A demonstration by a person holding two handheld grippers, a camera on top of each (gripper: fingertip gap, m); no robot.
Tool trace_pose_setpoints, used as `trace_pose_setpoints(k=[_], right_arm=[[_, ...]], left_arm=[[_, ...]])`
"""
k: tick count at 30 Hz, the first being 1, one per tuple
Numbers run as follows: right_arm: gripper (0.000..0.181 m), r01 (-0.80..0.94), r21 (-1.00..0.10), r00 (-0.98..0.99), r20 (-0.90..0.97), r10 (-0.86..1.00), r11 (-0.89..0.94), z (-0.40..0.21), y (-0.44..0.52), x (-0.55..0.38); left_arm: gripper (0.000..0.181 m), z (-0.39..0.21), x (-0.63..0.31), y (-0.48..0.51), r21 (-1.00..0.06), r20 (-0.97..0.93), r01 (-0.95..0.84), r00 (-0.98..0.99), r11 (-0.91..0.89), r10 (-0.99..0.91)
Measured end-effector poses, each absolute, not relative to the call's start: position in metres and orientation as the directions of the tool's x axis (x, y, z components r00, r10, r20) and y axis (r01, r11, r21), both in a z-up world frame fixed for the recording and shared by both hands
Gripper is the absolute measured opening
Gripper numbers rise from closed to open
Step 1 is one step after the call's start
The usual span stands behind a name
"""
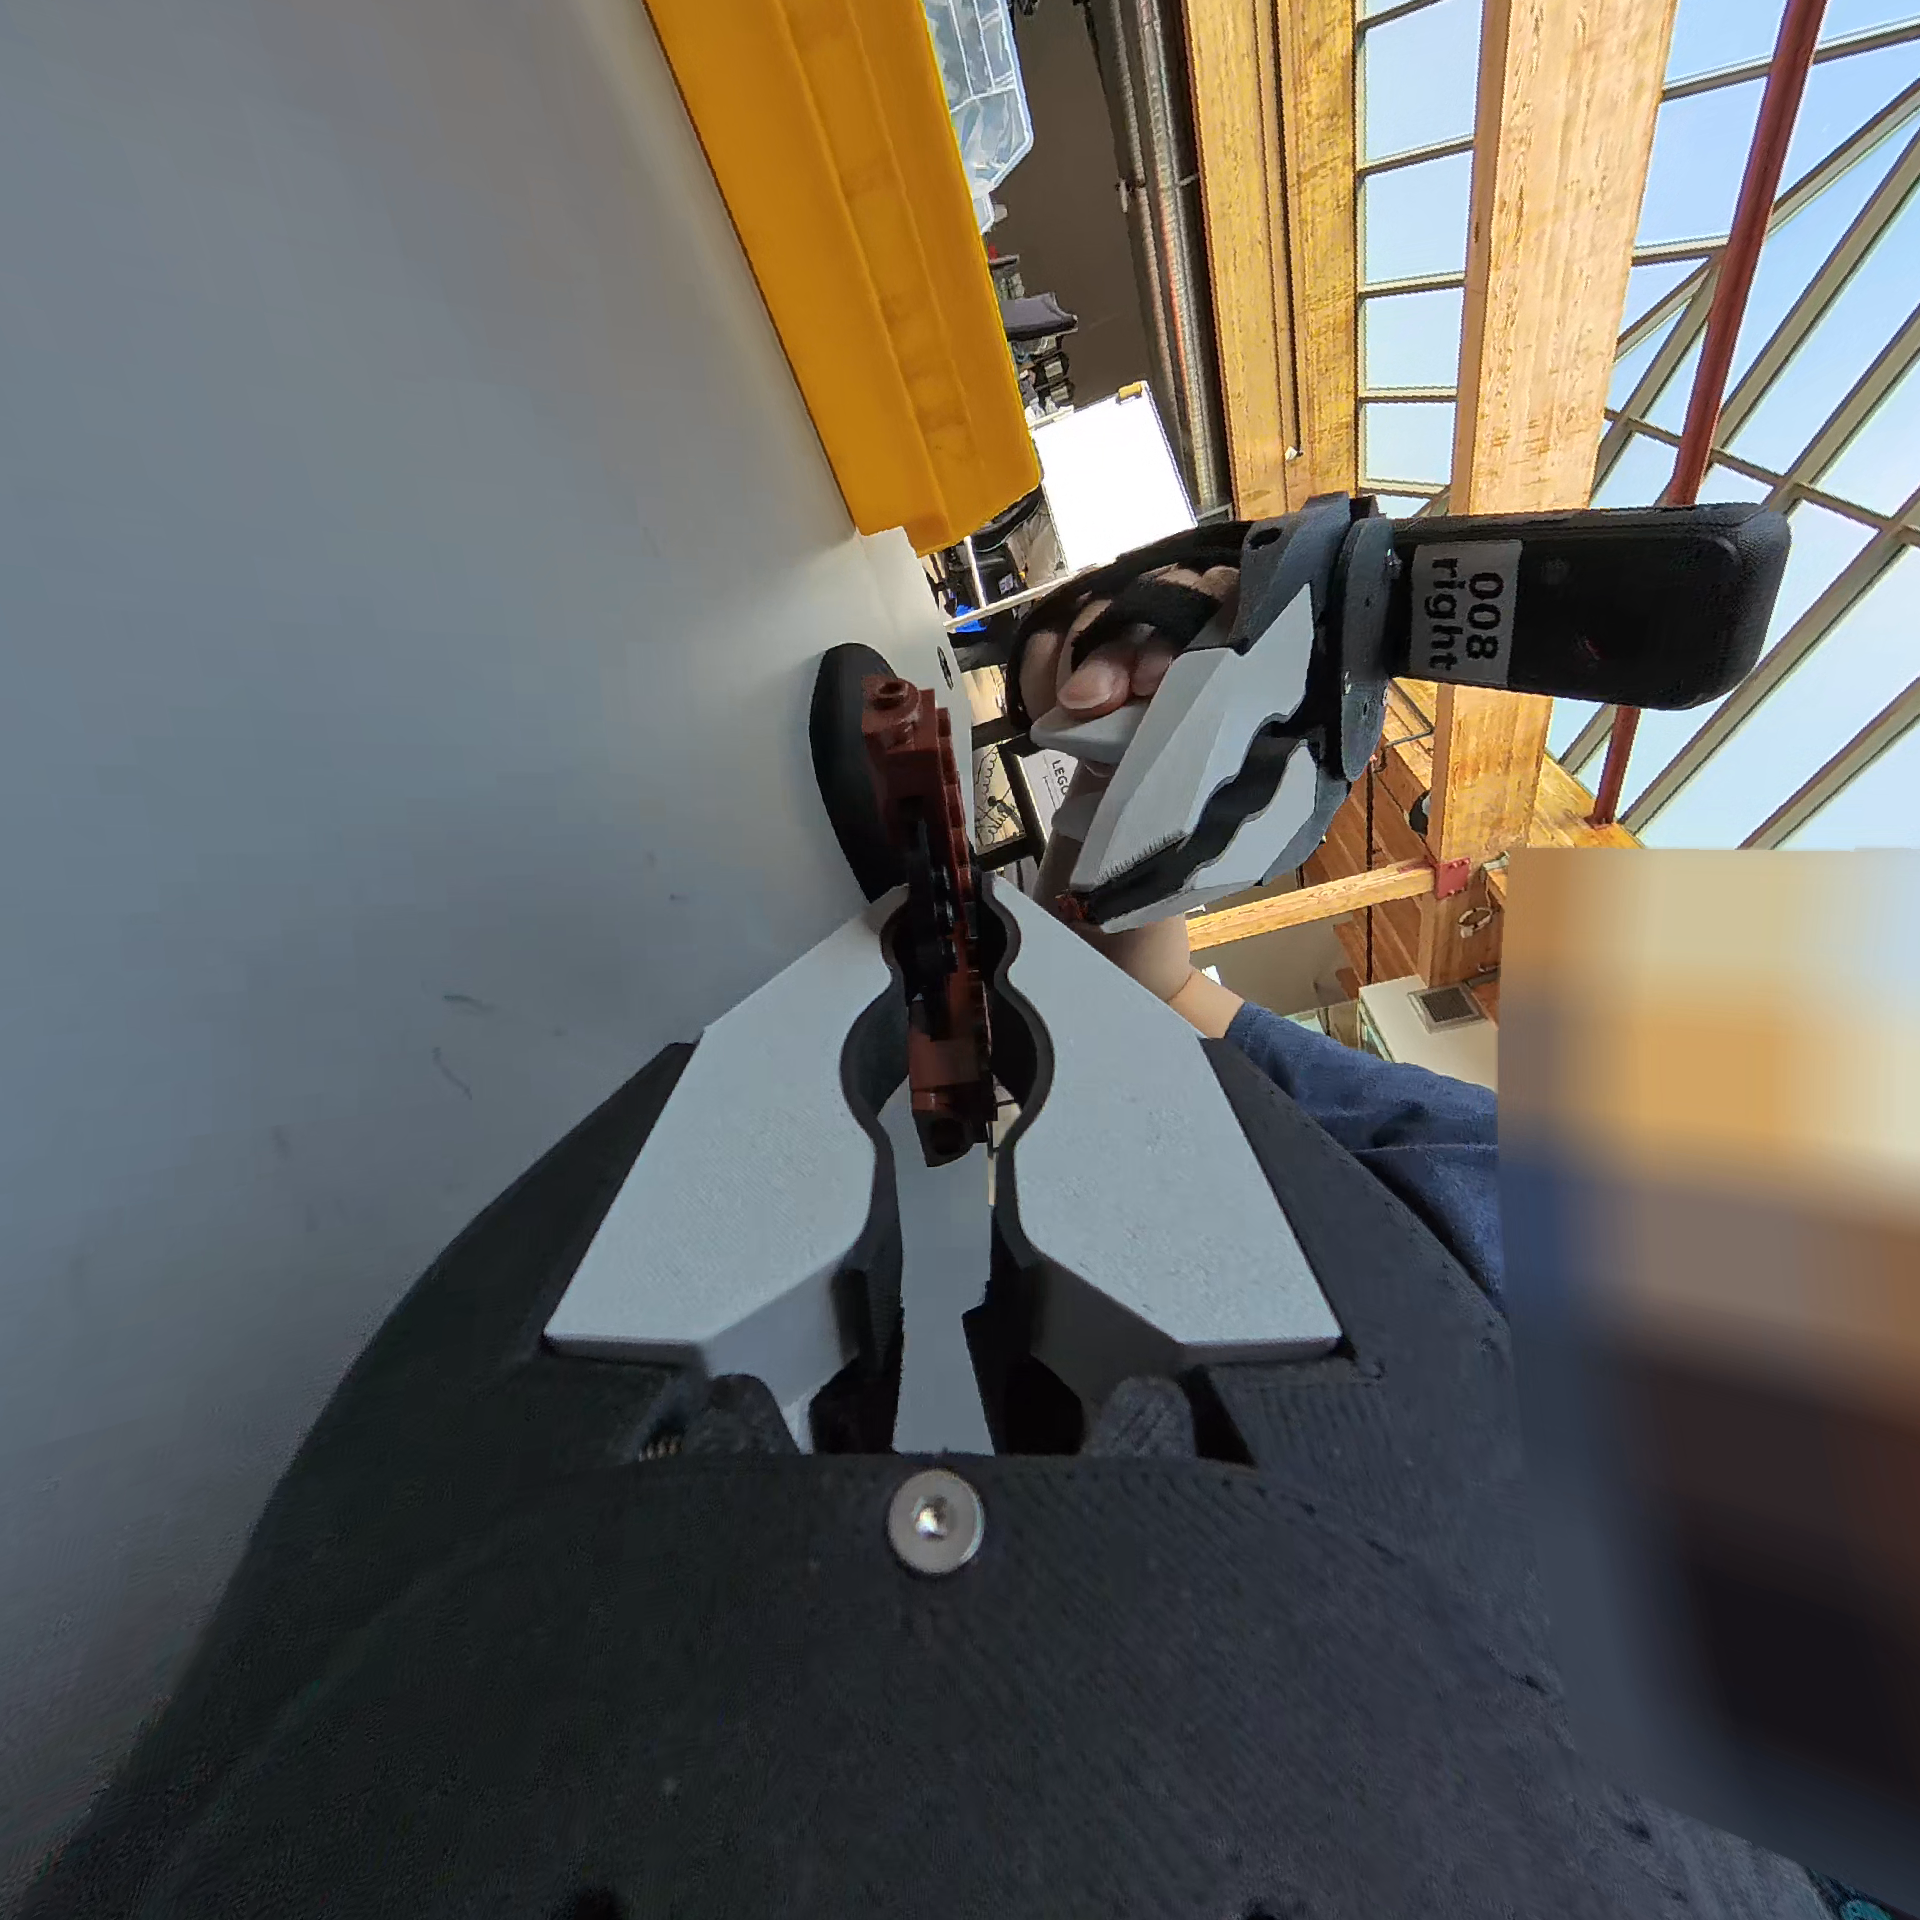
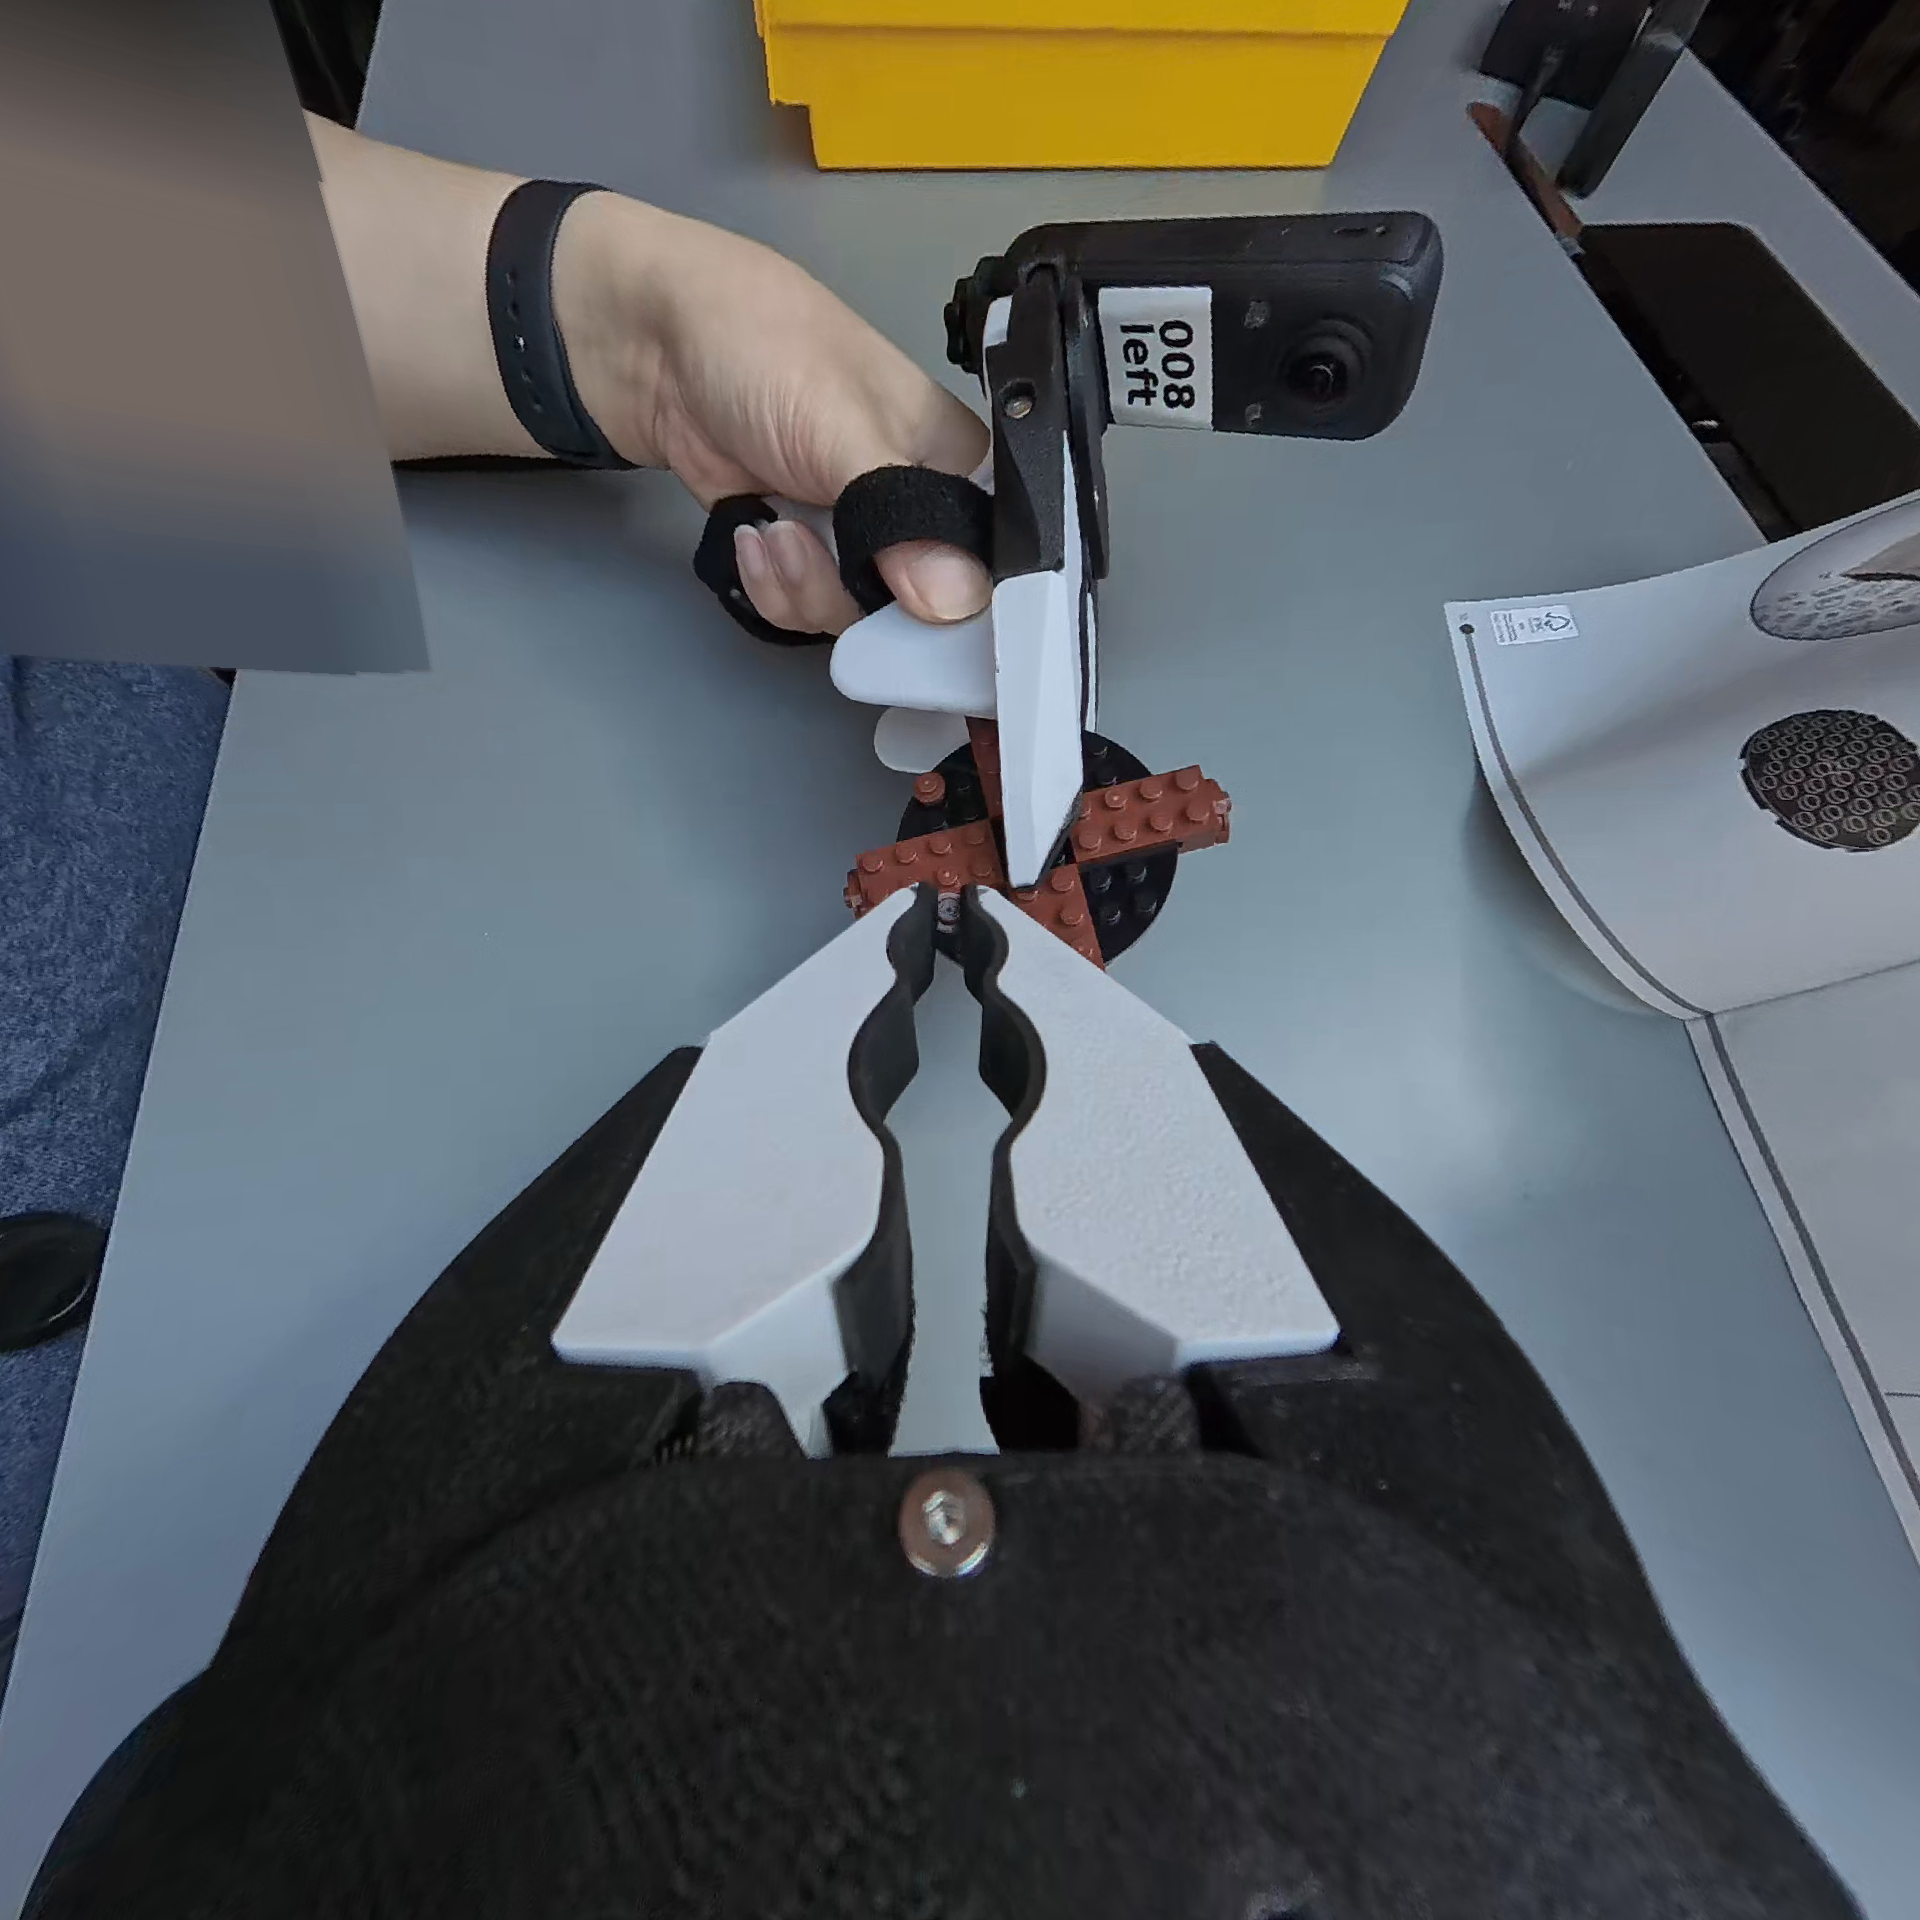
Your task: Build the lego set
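The lego build is a cross of reddish-brown studded plates [image 2: 1148,810] on a round black plate [image 2: 1138,899], low over the grey table [image 2: 520,831]. My left gripper [image 1: 940,896] is shut on the build [image 1: 940,1049], which shows edge-on between its fingers. In the right wrist view the left gripper [image 2: 1029,868] comes down on the middle of the cross. My right gripper [image 2: 948,896] is nearly closed on a small piece [image 2: 948,910], its tips at the near edge of the build. It also shows in the left wrist view [image 1: 1081,906], just right of the build.
A yellow bin [image 2: 1070,94] stands at the far side of the table. An open instruction booklet [image 2: 1714,810] lies at the right. A black round object [image 2: 42,1283] sits at the left table edge. A person's hand [image 2: 748,353] holds the left gripper. Both grippers' tips are close together, under 4 cm apart.
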State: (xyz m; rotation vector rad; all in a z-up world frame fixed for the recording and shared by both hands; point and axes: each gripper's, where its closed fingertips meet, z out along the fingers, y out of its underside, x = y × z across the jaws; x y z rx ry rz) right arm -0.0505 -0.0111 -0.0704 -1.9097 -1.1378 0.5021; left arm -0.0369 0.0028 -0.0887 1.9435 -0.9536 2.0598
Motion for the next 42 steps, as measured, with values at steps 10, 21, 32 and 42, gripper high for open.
trace_pose_setpoints(k=[10,21,32,42], right_arm=[[0.003,0.601,-0.749,0.489,0.068,0.870,-0.279,-0.084,-0.007,-0.047],[0.003,0.622,-0.734,0.478,0.081,0.875,-0.272,-0.084,-0.006,-0.047],[0.003,0.693,-0.681,0.447,0.150,0.882,-0.235,-0.084,-0.008,-0.048],[0.004,0.674,-0.712,0.472,0.210,0.856,-0.197,-0.081,-0.004,-0.048]], left_arm=[[0.006,-0.083,-0.036,0.003,-0.296,0.955,-0.507,-0.165,-0.809,-0.246],[0.006,-0.082,-0.035,0.004,-0.267,0.963,-0.494,-0.163,-0.828,-0.213],[0.006,-0.080,-0.035,0.003,-0.255,0.966,-0.486,-0.164,-0.836,-0.199],[0.006,-0.079,-0.035,0.007,-0.278,0.960,-0.473,-0.169,-0.836,-0.224]])
